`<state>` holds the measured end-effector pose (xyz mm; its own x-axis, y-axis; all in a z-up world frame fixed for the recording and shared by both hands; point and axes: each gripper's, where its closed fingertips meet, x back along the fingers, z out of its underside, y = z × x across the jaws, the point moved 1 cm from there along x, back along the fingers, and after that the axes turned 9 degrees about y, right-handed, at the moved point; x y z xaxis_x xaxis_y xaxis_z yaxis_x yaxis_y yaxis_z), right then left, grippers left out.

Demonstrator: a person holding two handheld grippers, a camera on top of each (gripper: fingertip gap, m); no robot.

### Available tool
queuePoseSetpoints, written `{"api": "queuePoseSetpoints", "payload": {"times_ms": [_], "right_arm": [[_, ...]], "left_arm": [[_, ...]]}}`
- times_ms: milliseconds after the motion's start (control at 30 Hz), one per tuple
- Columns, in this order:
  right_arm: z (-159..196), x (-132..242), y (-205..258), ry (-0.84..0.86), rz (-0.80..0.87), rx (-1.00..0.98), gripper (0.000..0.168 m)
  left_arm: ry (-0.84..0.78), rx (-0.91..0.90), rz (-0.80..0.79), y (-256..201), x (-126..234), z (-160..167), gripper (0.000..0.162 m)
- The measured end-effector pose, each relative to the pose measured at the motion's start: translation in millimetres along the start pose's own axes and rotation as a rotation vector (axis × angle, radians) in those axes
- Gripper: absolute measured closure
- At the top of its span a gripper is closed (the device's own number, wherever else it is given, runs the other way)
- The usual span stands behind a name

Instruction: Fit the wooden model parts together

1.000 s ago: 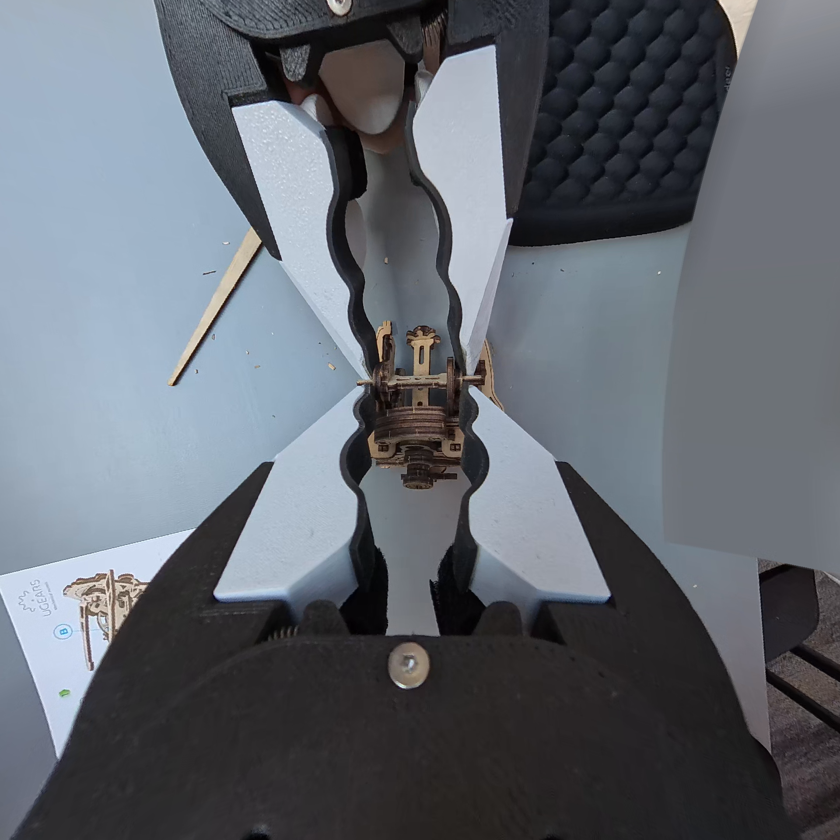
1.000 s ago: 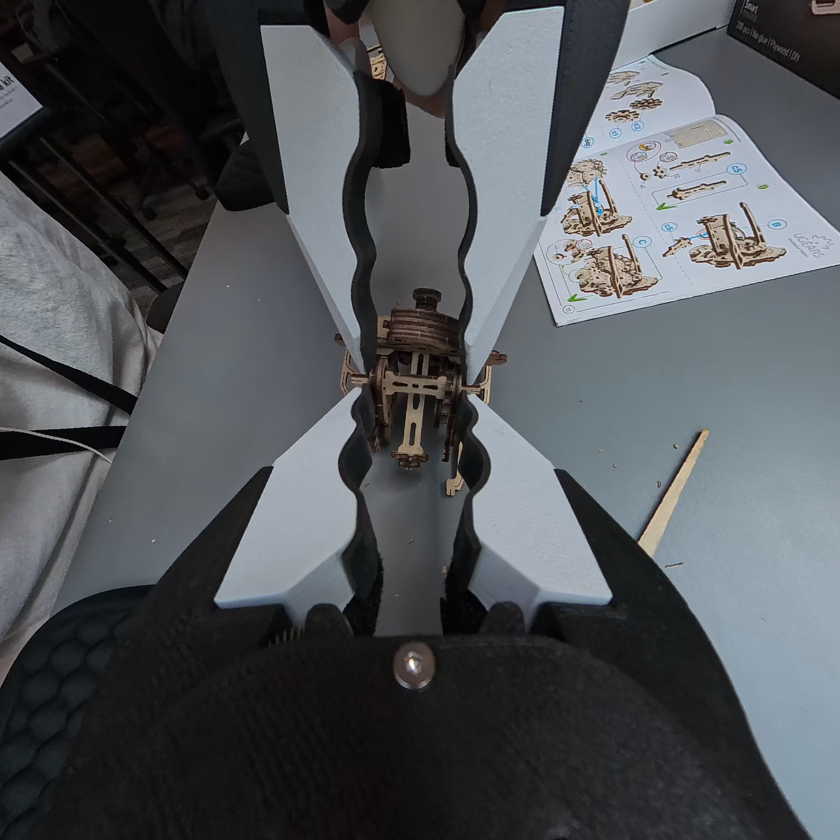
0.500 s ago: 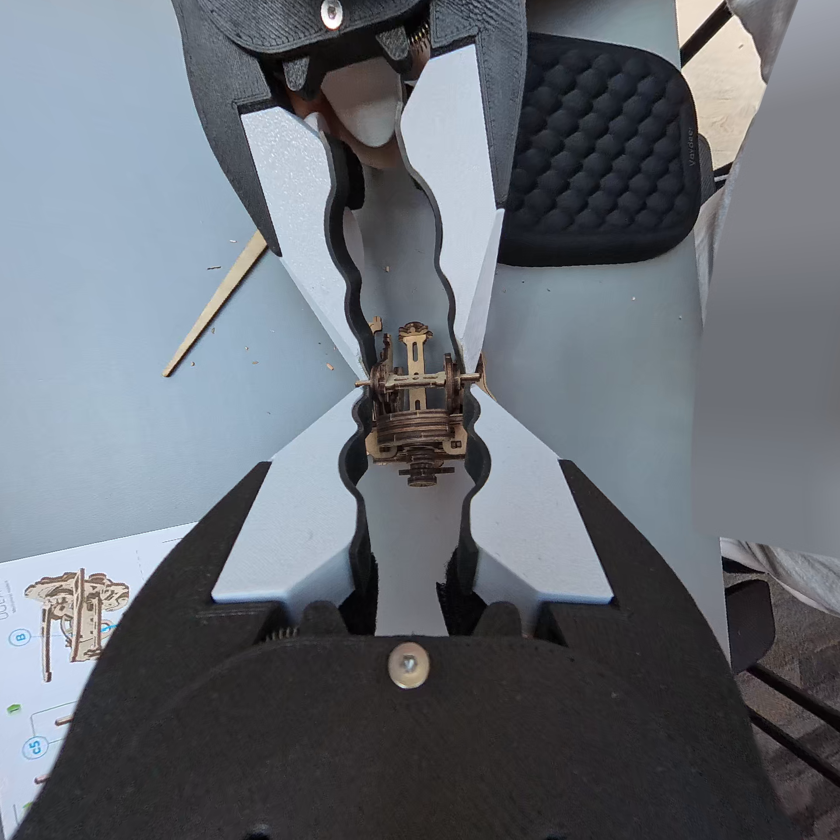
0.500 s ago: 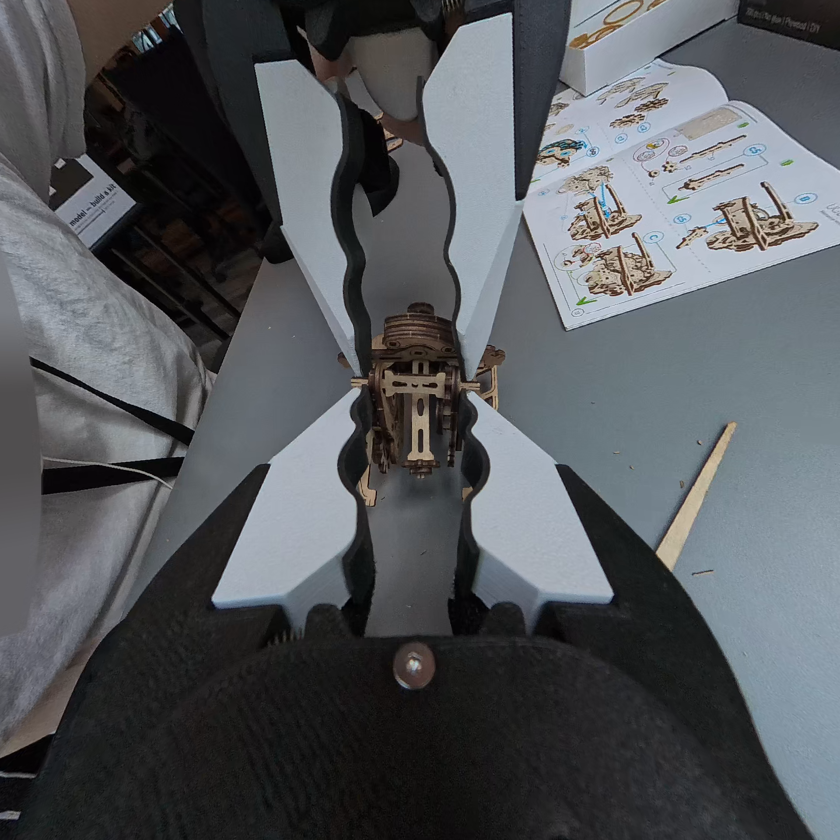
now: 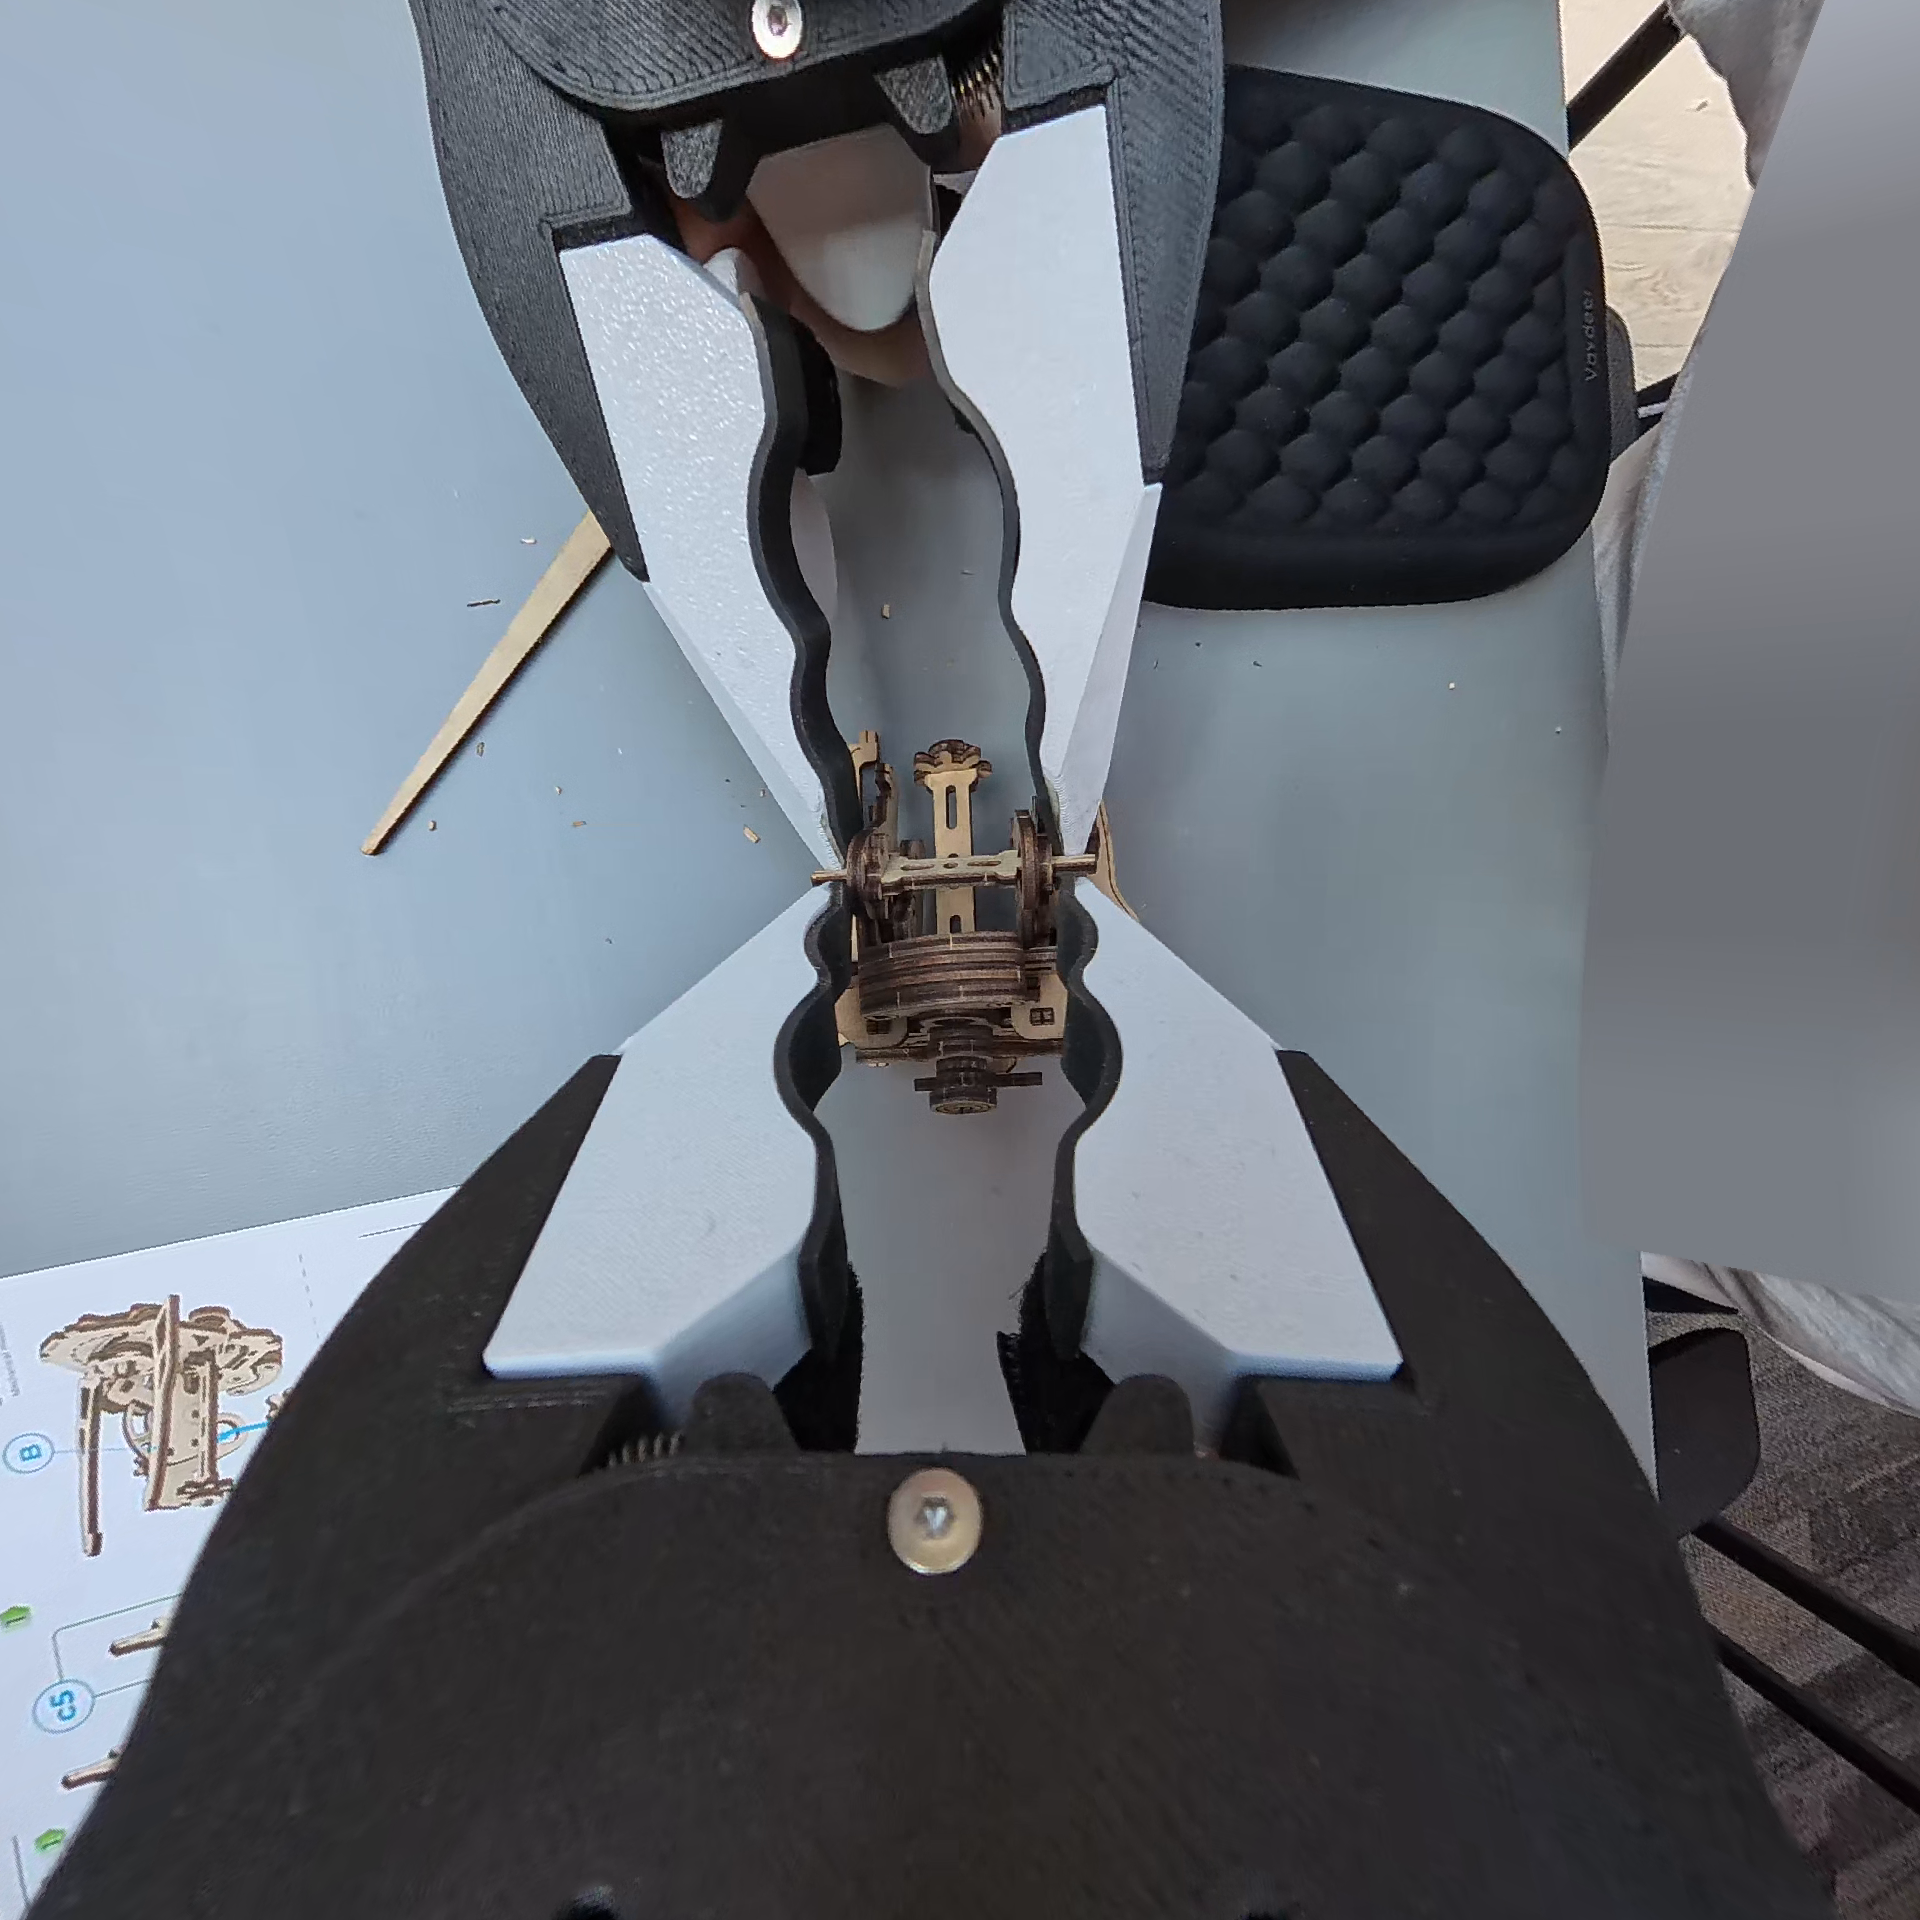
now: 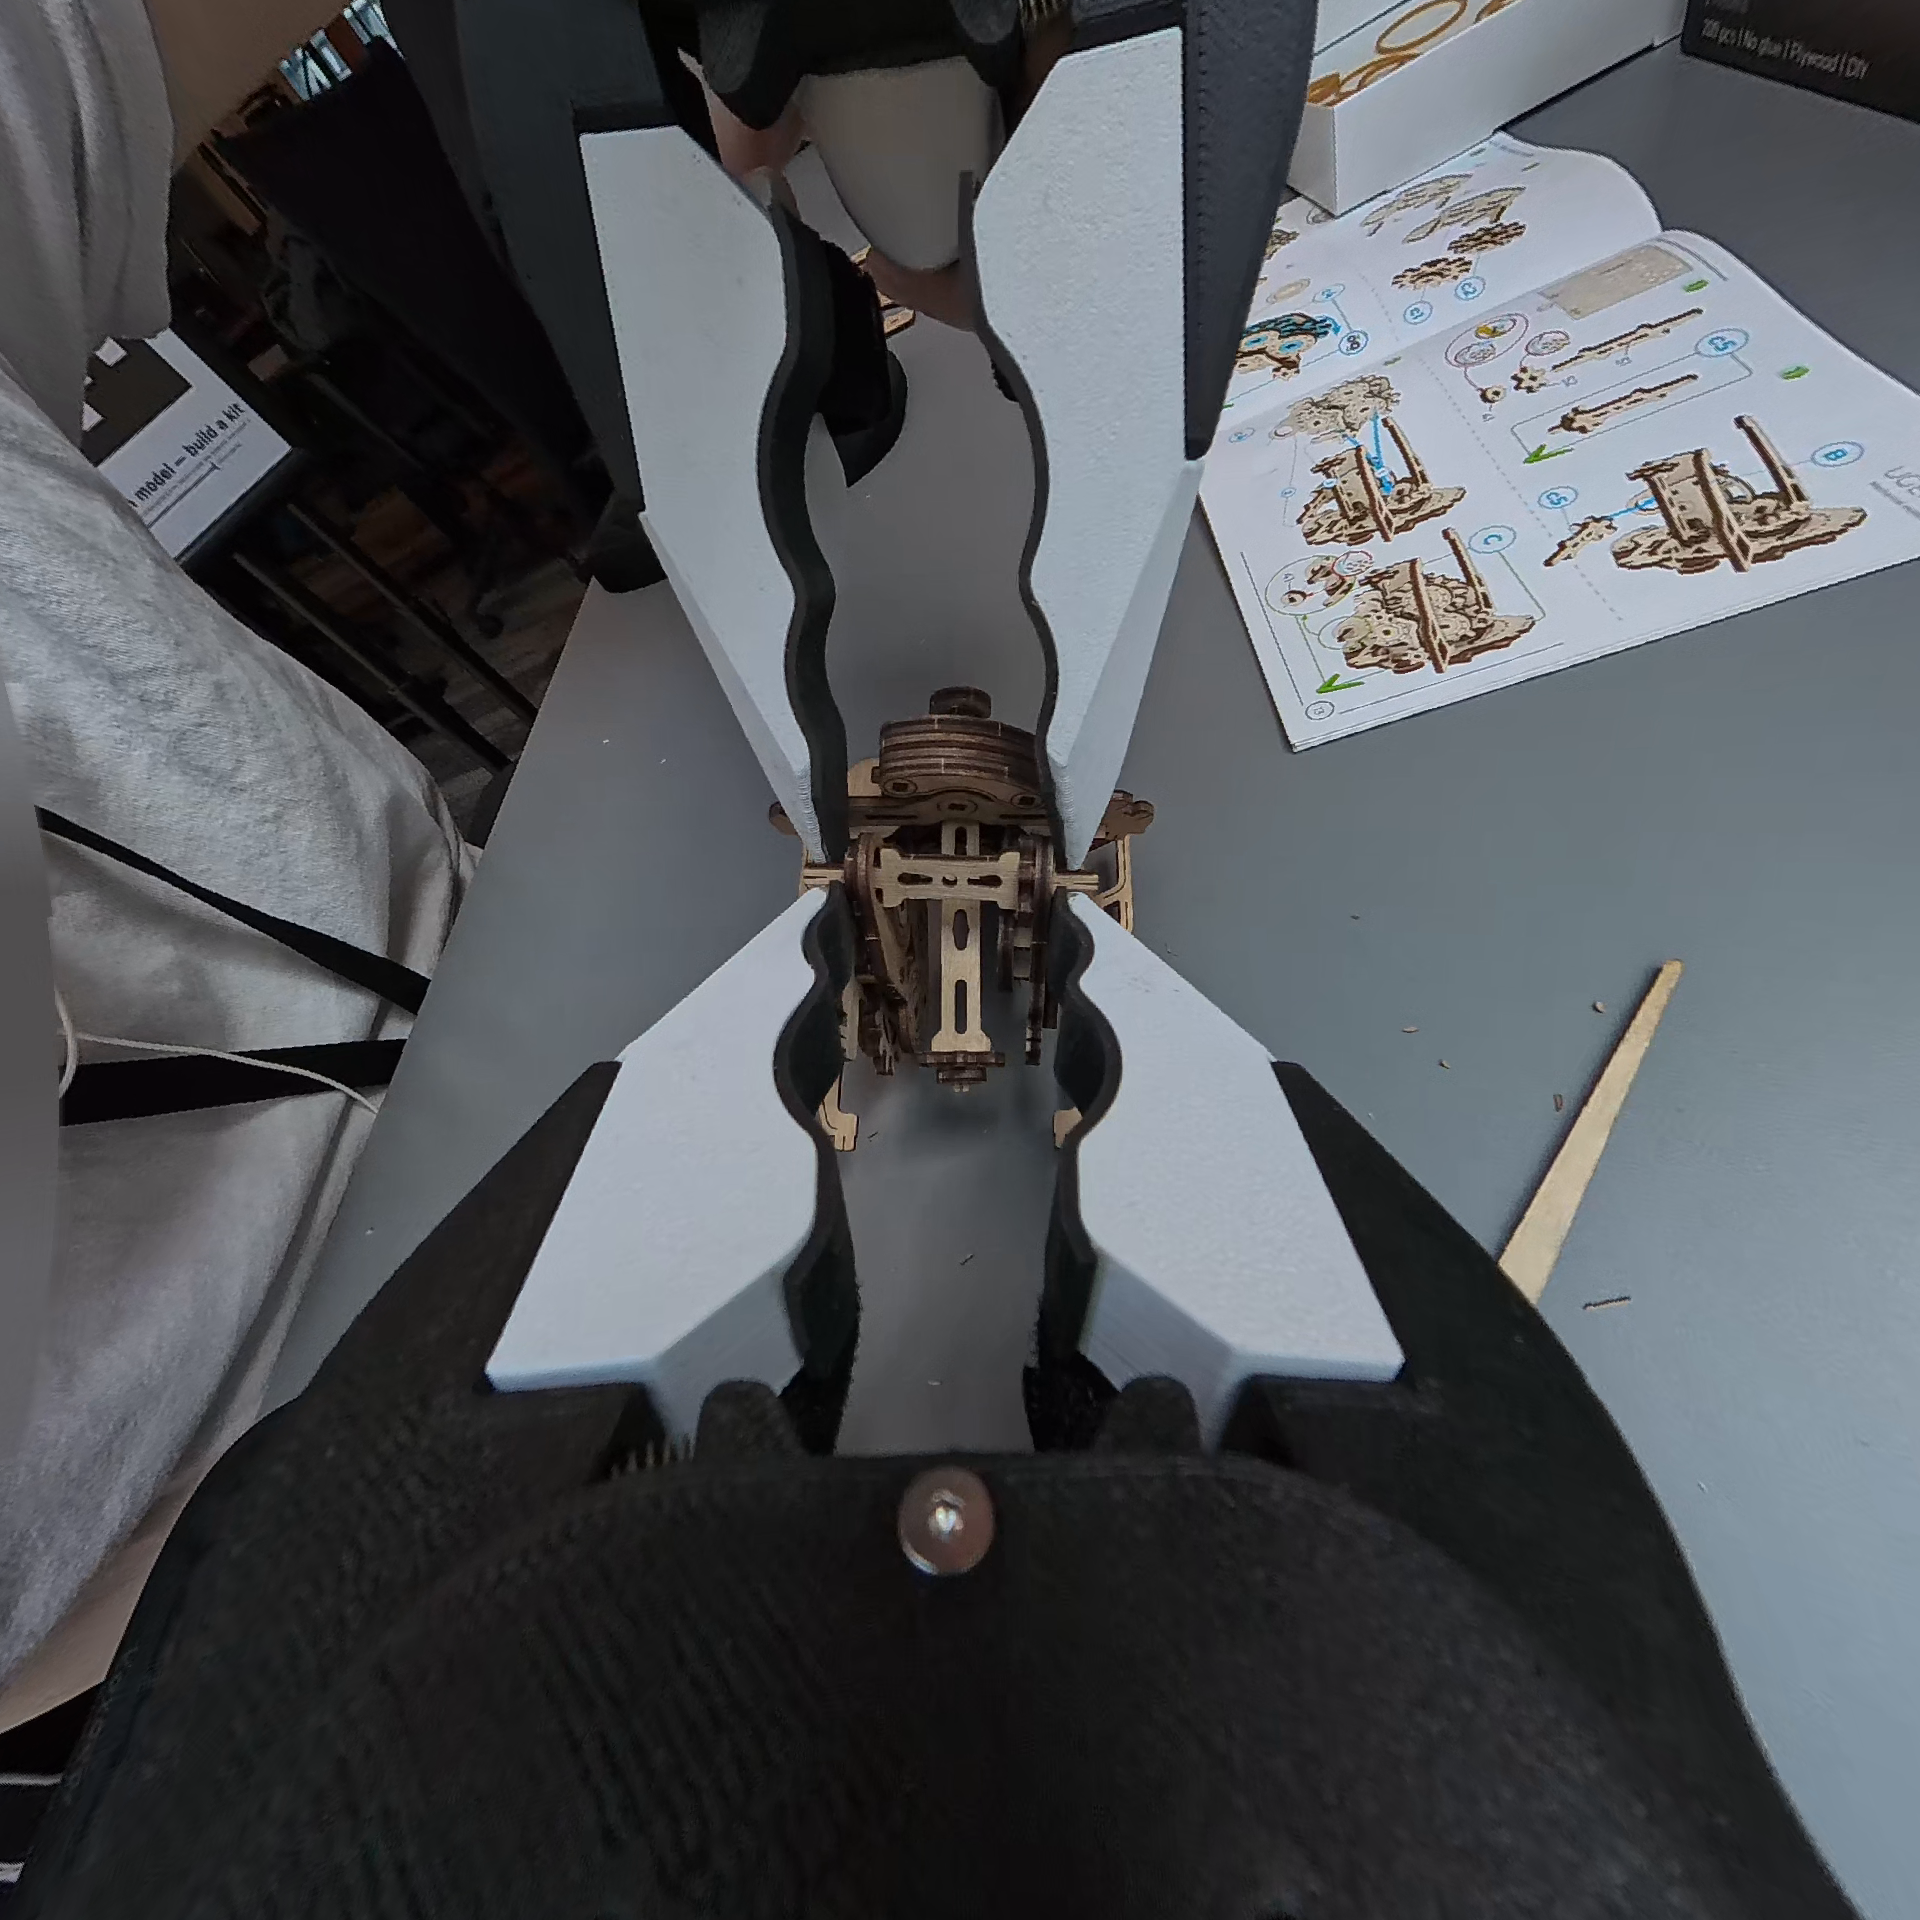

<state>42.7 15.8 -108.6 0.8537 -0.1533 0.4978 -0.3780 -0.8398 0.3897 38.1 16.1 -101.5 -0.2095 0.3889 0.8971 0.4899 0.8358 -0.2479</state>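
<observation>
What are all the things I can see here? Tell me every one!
wooden model: one, tan and dark brown, above the table, gripped from opposite sides by both grippers
wooden strip: one, pale, lying on the table
instruction booklet: one, white with pictures, open on the table
white box: one, at the table's far edge
black cushion: one, bumpy, just past the table's edge
wood crumbs: several, tiny, scattered near the strip
table: one, grey
person's clothing: light grey, beside the table
left gripper: one, black with pale fingers, shut on the model
right gripper: one, same colours, shut on the model
</observation>
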Motion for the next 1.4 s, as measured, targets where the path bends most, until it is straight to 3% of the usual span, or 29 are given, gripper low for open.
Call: {"api": "queuePoseSetpoints", "payload": {"times_ms": [467,733,1067,1167,1233,1400], "right_arm": [[2,-1,-3,0.011,0.015,-0.016,0.132],[2,1,-4,0.006,0.011,-0.039,0.133],[3,-1,-4,0.021,0.016,-0.034,0.133],[4,0,-6,0.025,0.033,-0.041,0.133],[2,4,-9,0.016,0.051,-0.04,0.133],[3,4,-10,0.019,0.04,-0.031,0.133]], "left_arm": [[-0.052,0.029,0.002,2,6,-3,0.132],[-0.039,0.001,-0.015,3,4,-4,0.122],[-0.035,0.008,-0.005,5,1,-4,0.127],[-0.038,-0.014,-0.02,4,2,-5,0.13],[-0.056,-0.046,-0.01,-2,2,-8,0.155],[-0.03,-0.101,-0.066,-2,2,-8,0.154]]}}
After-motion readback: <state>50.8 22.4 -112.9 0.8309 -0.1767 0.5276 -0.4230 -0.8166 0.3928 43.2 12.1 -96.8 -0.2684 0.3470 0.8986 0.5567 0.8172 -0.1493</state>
